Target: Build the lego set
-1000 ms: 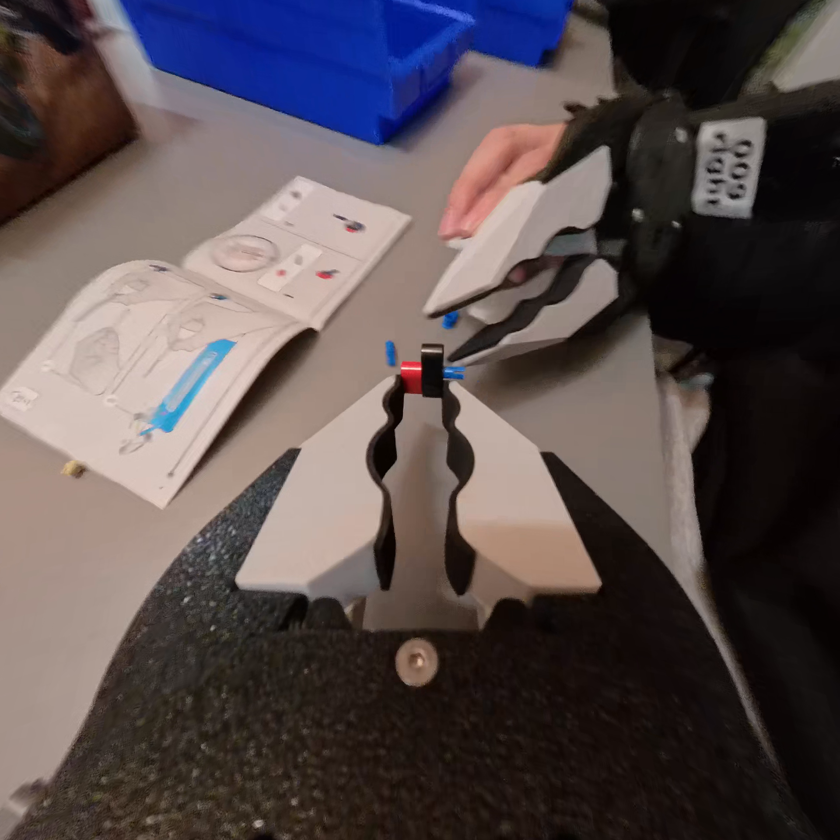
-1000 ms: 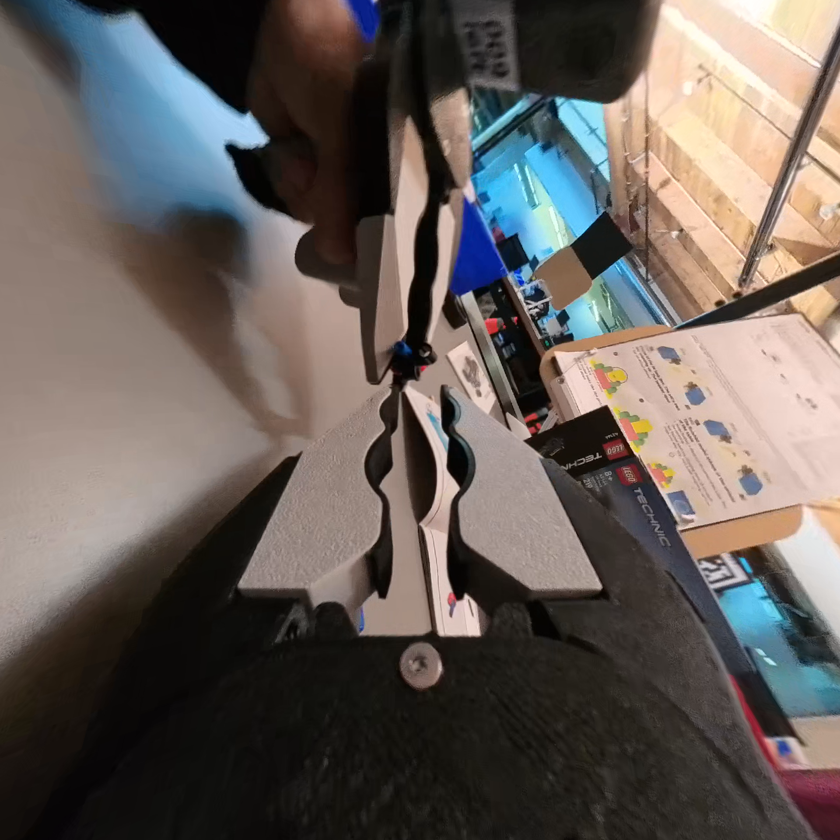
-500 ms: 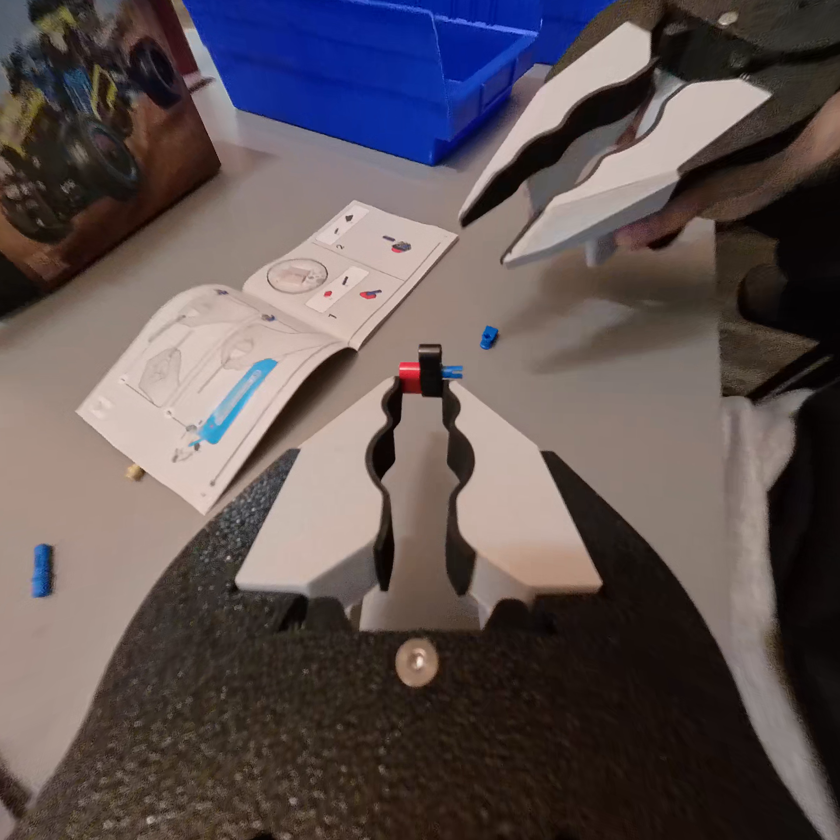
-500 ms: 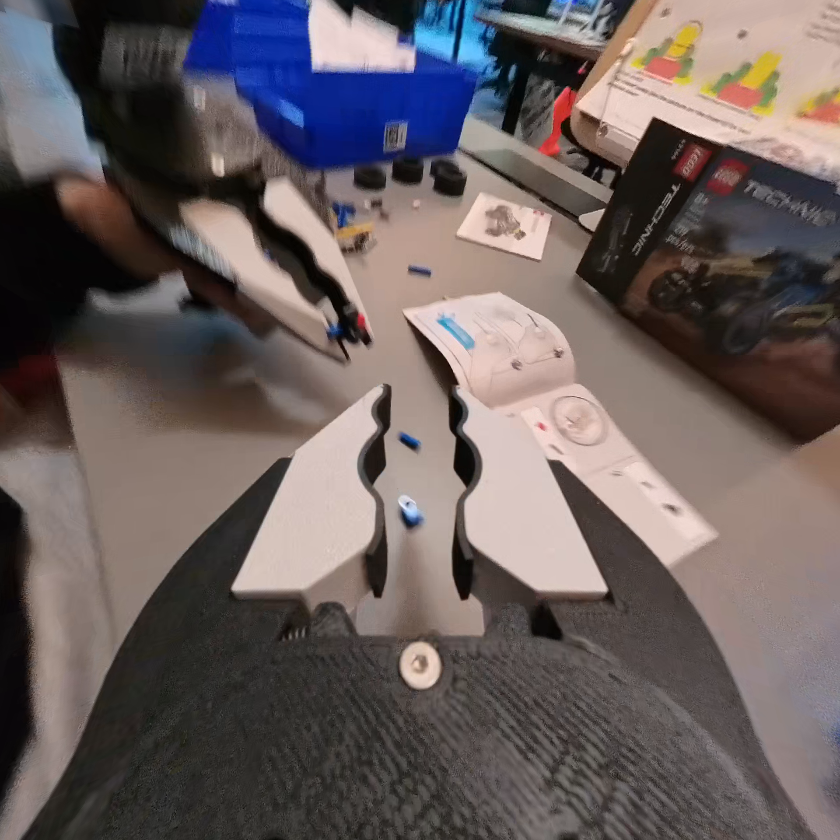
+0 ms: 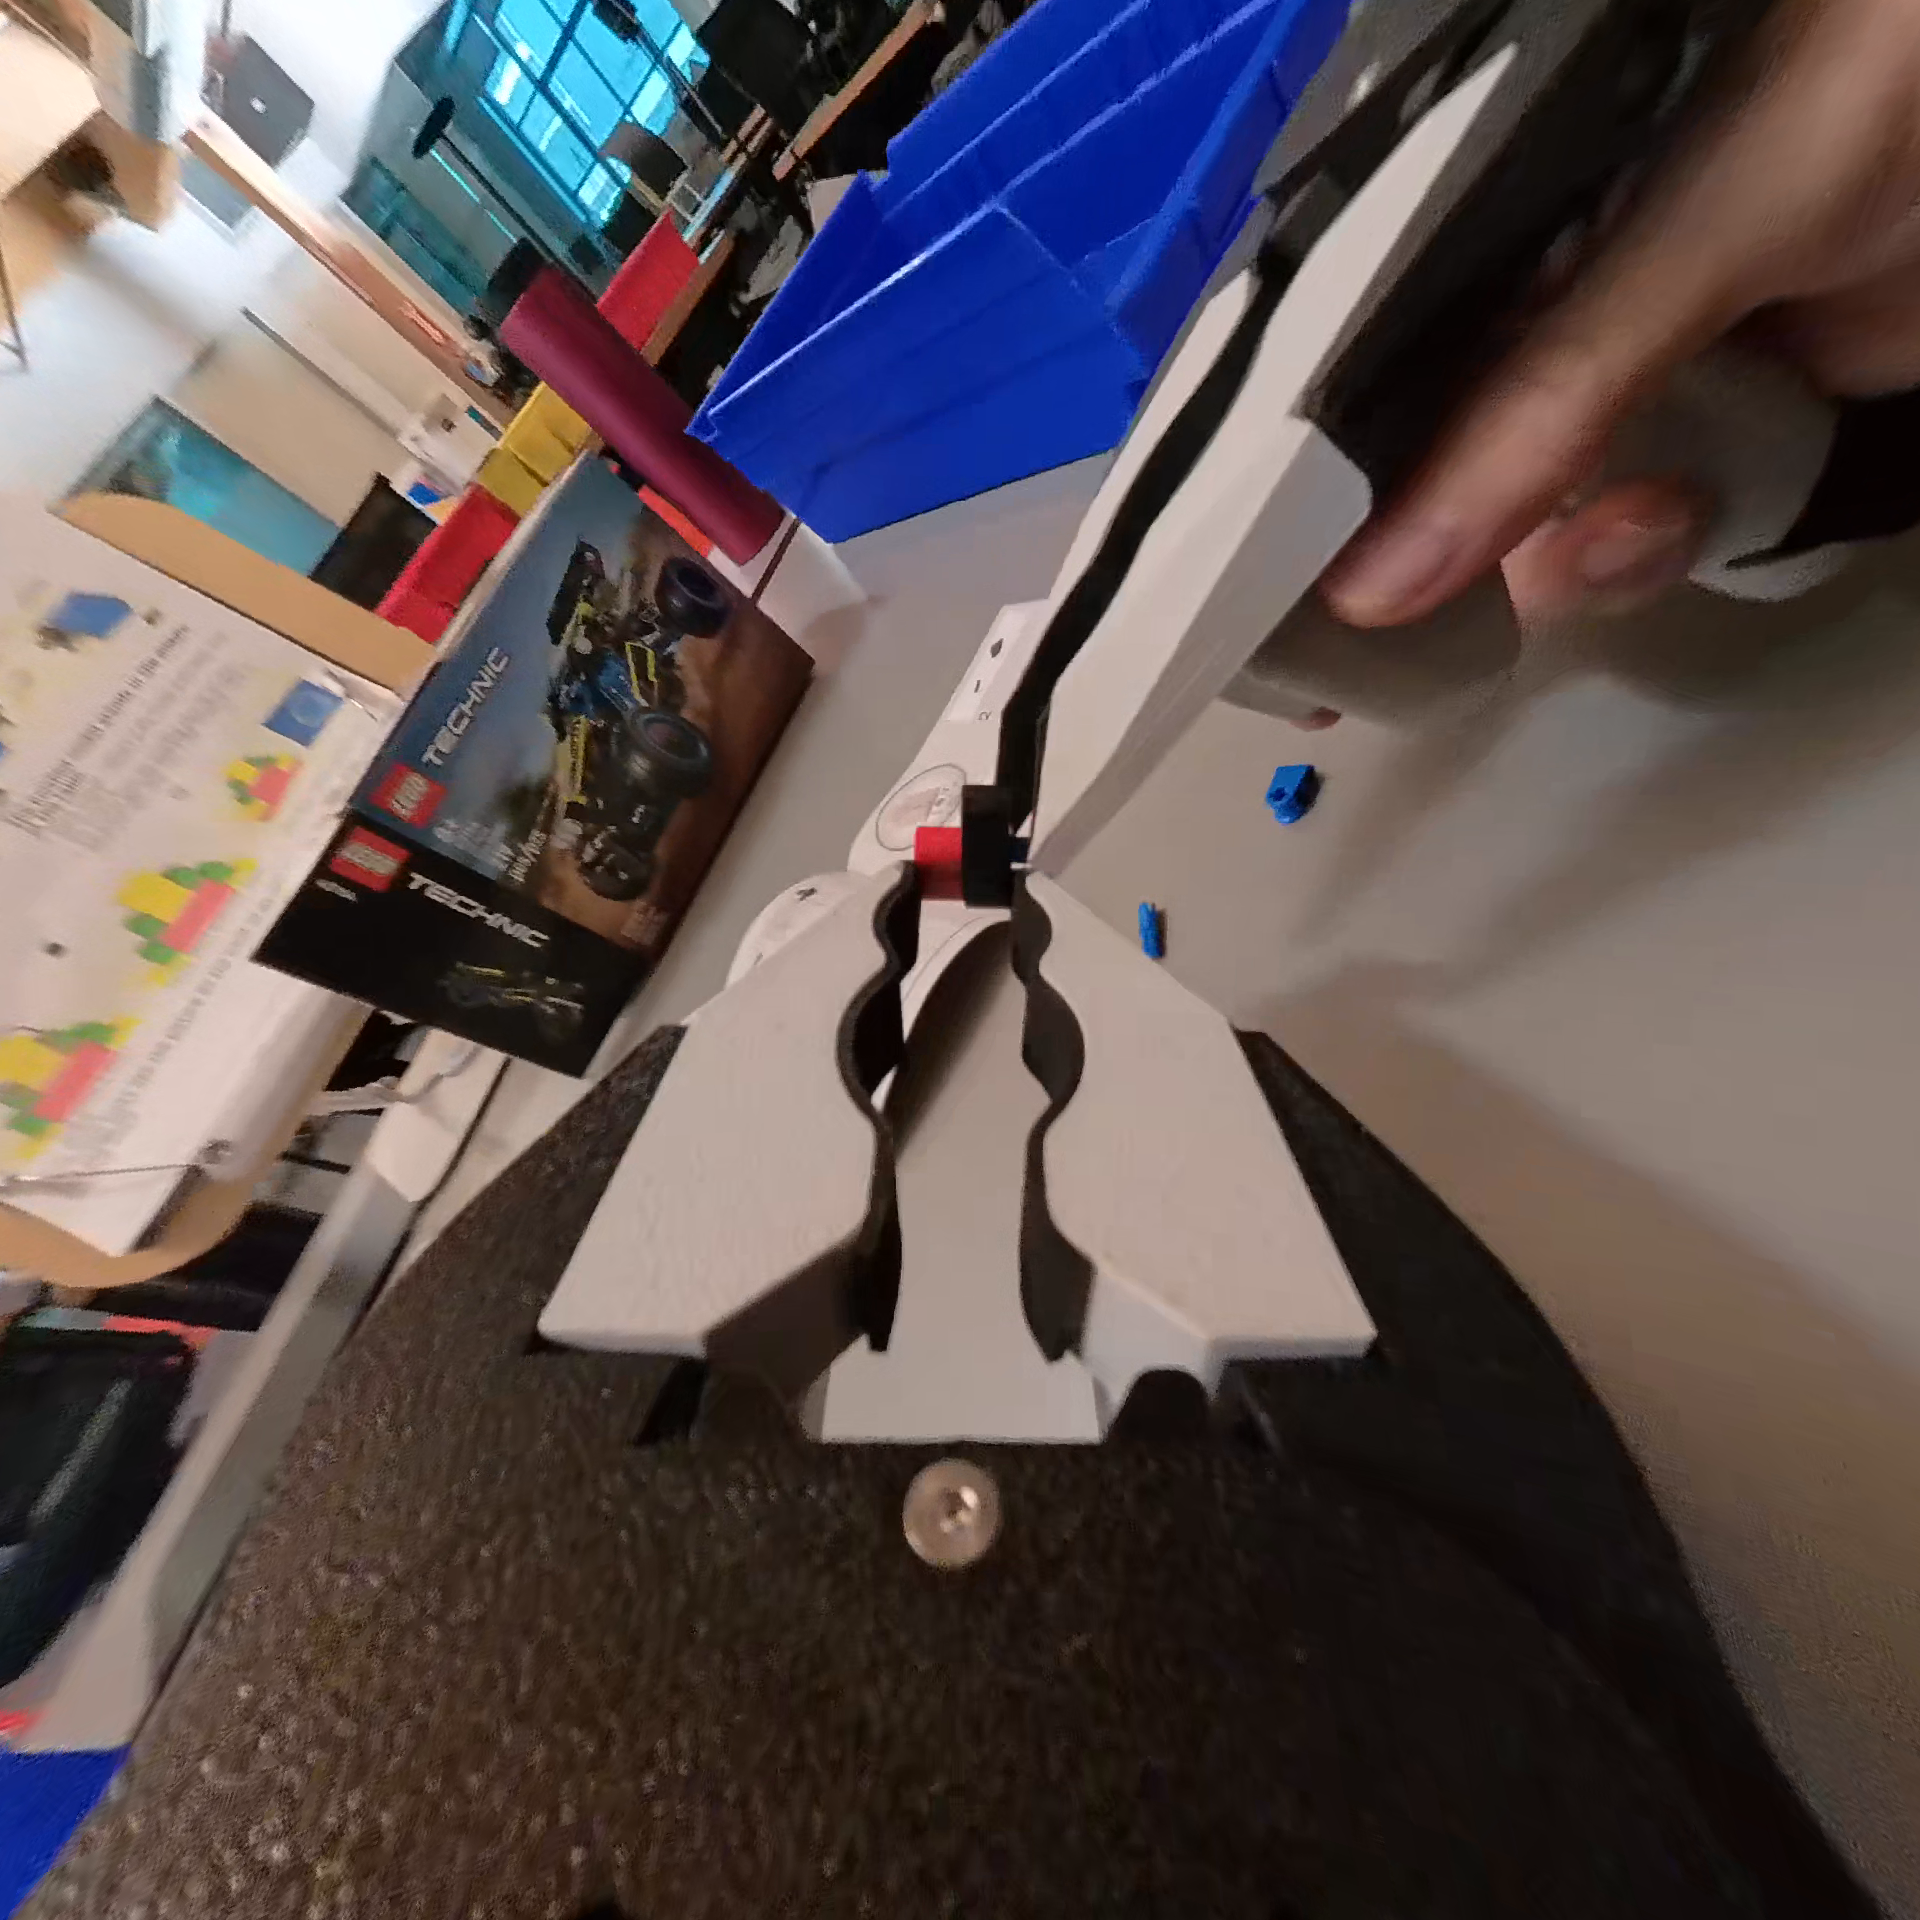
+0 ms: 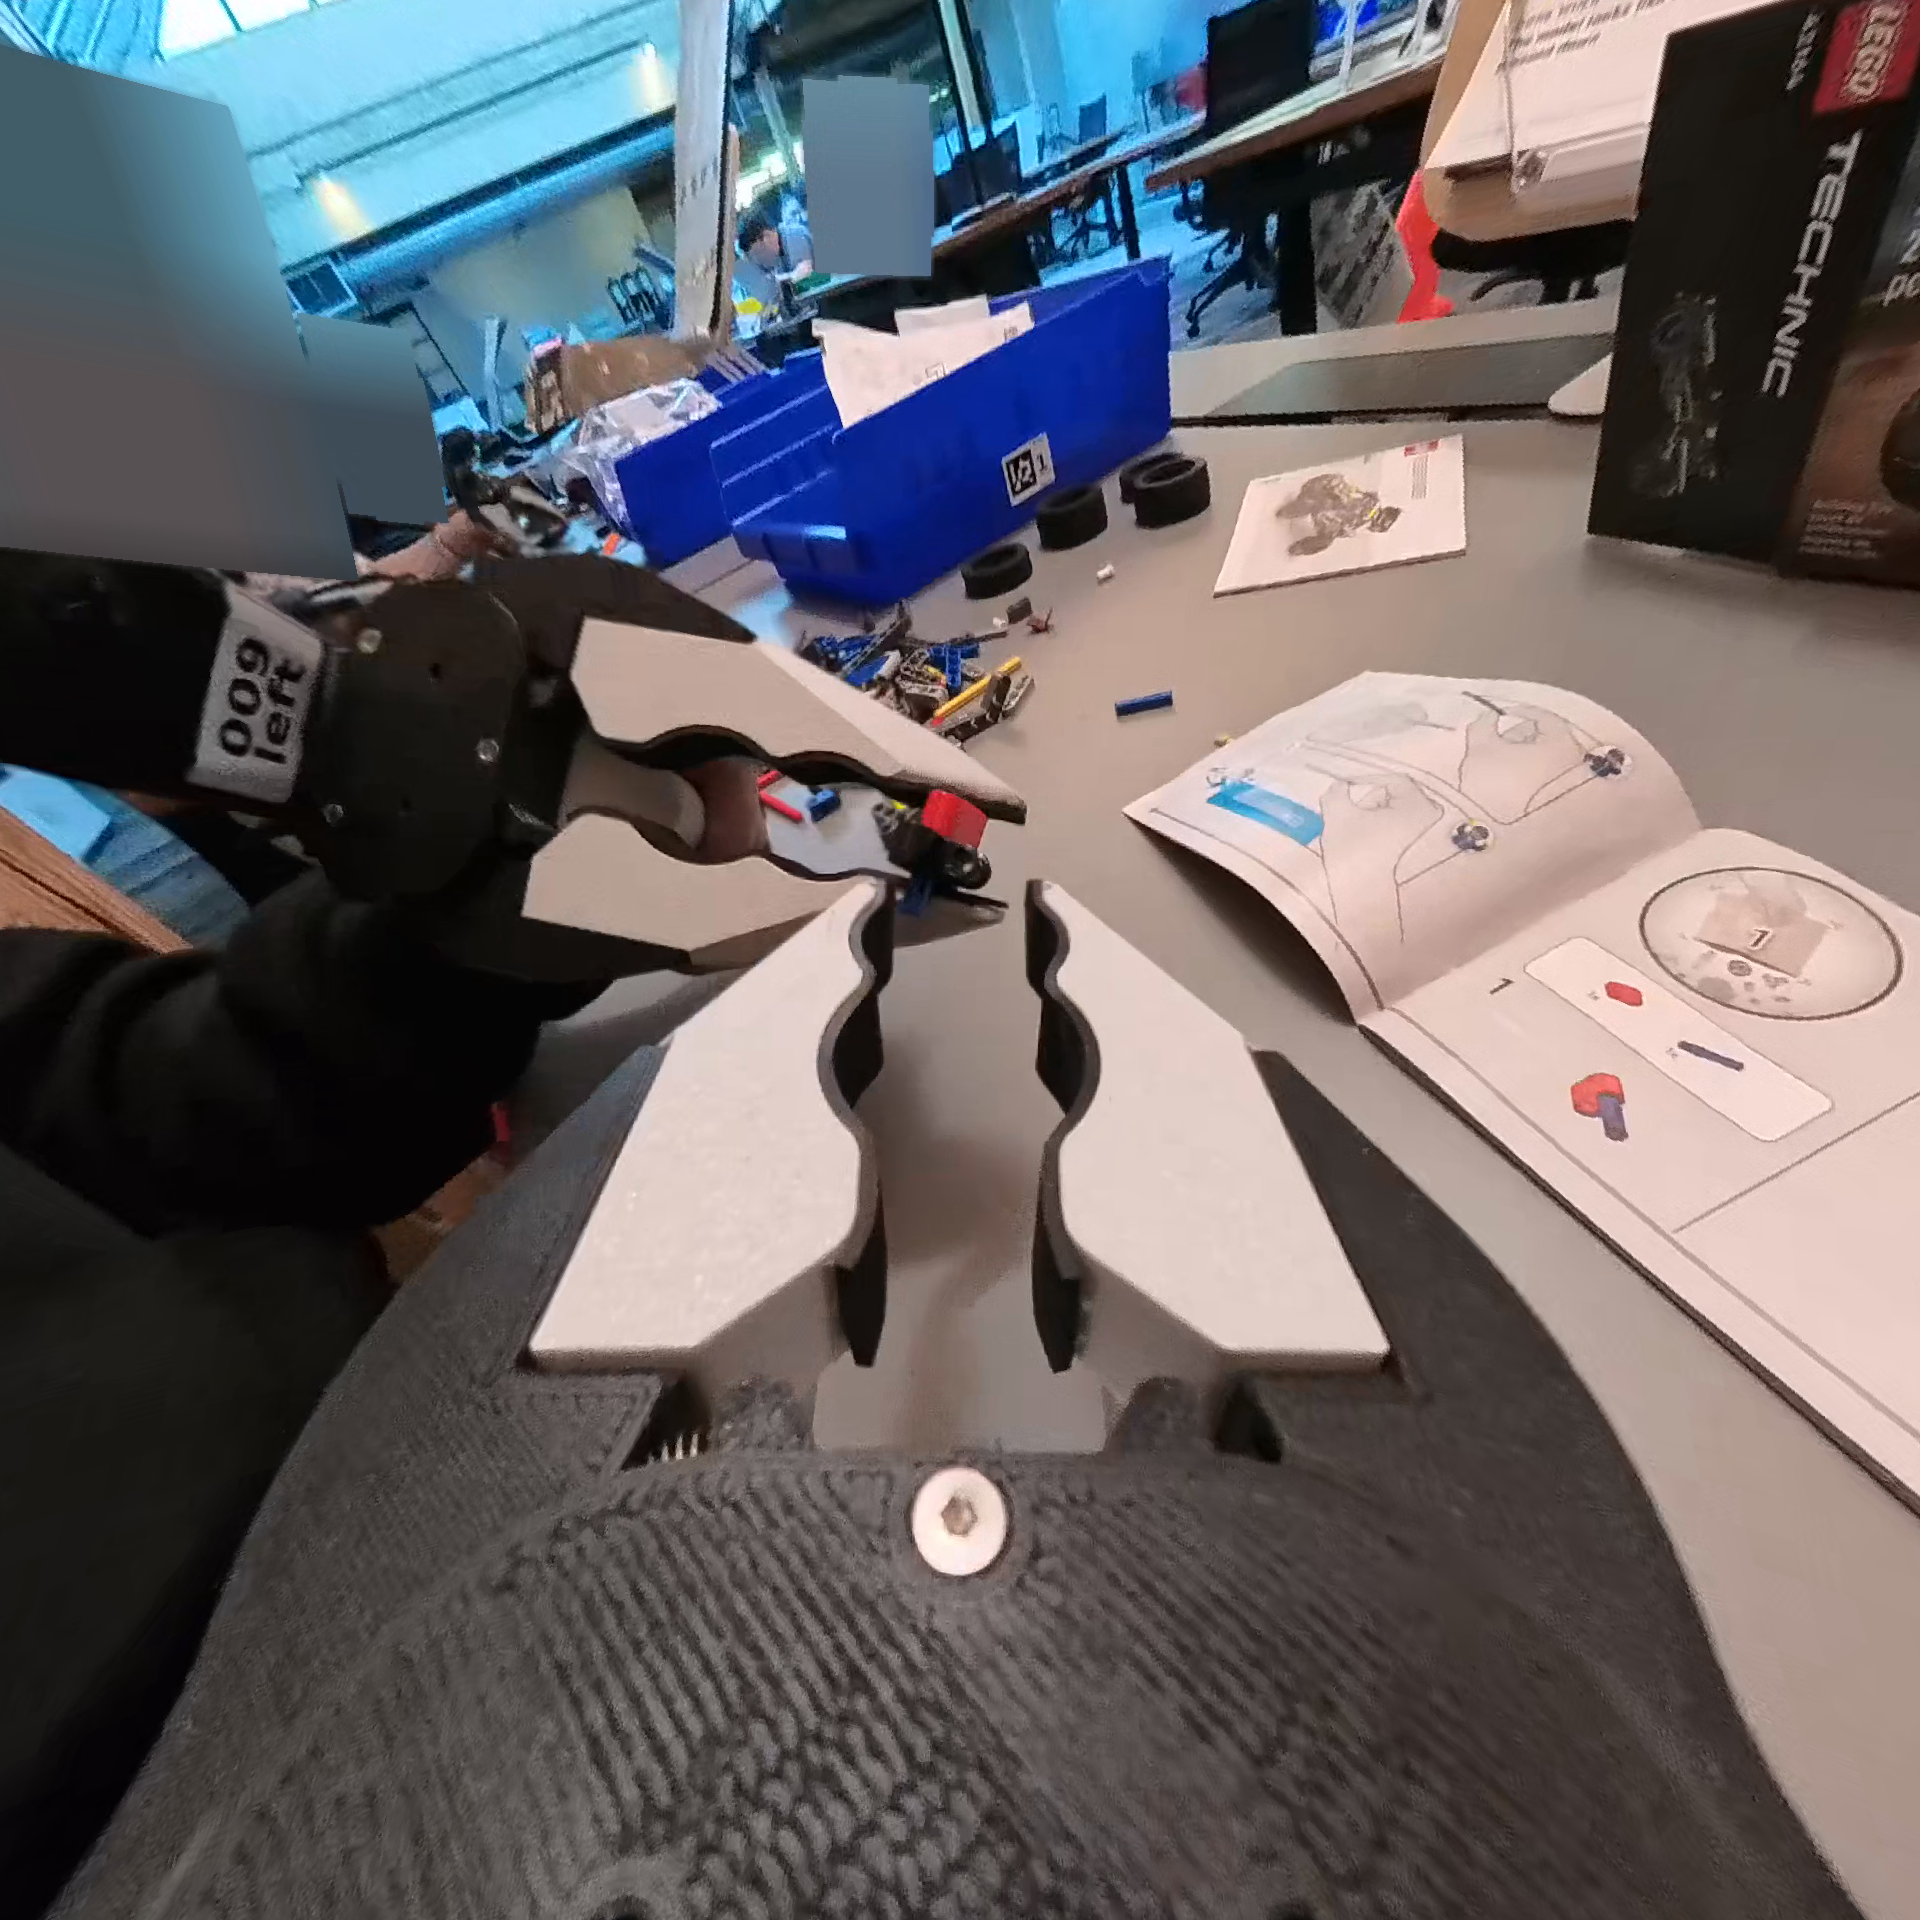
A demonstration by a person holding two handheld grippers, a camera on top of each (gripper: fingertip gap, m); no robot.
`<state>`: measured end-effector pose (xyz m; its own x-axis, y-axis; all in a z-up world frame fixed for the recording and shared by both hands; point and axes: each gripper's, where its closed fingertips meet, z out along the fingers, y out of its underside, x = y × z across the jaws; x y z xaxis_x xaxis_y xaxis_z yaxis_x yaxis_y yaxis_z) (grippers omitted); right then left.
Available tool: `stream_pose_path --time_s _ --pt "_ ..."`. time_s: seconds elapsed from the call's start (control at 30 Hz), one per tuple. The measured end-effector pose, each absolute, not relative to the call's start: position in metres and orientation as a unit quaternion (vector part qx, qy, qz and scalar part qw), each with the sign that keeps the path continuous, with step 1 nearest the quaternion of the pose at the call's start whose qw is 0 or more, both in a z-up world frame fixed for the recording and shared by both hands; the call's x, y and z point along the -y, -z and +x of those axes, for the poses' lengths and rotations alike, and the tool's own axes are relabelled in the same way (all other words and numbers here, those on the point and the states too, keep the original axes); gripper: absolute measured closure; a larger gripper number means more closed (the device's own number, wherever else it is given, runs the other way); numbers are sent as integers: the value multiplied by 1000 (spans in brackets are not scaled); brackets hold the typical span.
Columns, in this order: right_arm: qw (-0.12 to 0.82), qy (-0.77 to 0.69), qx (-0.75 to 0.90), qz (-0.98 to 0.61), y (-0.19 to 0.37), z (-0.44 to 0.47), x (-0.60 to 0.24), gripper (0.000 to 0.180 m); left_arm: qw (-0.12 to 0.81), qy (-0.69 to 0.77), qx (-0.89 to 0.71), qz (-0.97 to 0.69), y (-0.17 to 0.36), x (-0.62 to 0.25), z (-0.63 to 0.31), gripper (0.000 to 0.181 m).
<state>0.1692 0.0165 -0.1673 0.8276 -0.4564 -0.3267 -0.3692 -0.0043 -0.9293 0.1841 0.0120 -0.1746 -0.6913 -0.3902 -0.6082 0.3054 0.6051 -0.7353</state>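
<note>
My left gripper (image 5: 961, 883) is shut on a small assembly (image 5: 971, 857) made of a red piece, a black piece and a blue pin, held above the grey table. It also shows in the right wrist view (image 6: 992, 852), with the assembly (image 6: 945, 826) at its tips. My right gripper (image 6: 958, 904) is open and empty, its tips just below and in front of the assembly. In the left wrist view the right gripper (image 5: 1023, 821) comes down from the upper right, tips by the black piece. An open instruction booklet (image 6: 1455, 883) lies to the right.
Blue bins (image 6: 935, 447), black tyres (image 6: 1081, 514) and a pile of loose parts (image 6: 925, 675) lie at the back. The set's box (image 6: 1766, 291) stands at the right, with a small leaflet (image 6: 1340, 514) near it. Loose blue pieces (image 5: 1290, 795) lie on the table (image 5: 1558, 1039).
The right gripper drew away, then swung back in close to the left gripper's tips. The left gripper rolled to one side and still holds the assembly.
</note>
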Motion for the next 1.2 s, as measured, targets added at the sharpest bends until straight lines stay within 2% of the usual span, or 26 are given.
stream_pose_path --time_s 0.07,0.23,0.43,0.5,0.63,0.7,0.77,0.83,0.9,0.93,1.1,1.13,1.2 --pt "644 42 -281 -710 167 168 -18 166 422 423 -802 -13 174 -13 186 166" --pt "647 92 -259 -711 161 170 -16 162 454 410 -791 -1 169 -12 186 166" --pt "649 101 -243 -713 164 170 -16 166 456 401 -794 12 171 -12 186 166" --pt "650 92 -222 -721 166 168 -14 166 412 423 -807 26 176 -9 179 156" --pt "675 46 -161 -718 158 152 -12 166 229 532 -815 2 172 -8 153 146" --pt "687 9 -141 -713 153 142 -14 166 151 584 -798 -10 165 -10 143 146" --pt "689 -28 -119 -714 153 130 -17 167 90 625 -775 1 157 -11 130 157" --pt "685 -44 -116 -718 156 126 -20 167 66 635 -769 4 154 -12 125 166" --pt "686 -51 -111 -717 155 124 -20 167 53 620 -783 2 160 -14 124 166" --pt "692 -52 -113 -712 153 124 -20 176 51 611 -790 4 163 -15 124 168" --pt "701 -68 -128 -698 150 127 -21 177 70 593 -802 -1 169 -14 129 173" --pt "695 -62 -131 -704 152 128 -21 174 70 590 -804 -10 170 -13 131 174" --pt "665 4 -124 -736 160 136 -18 156 70 577 -814 -9 176 -13 132 174"
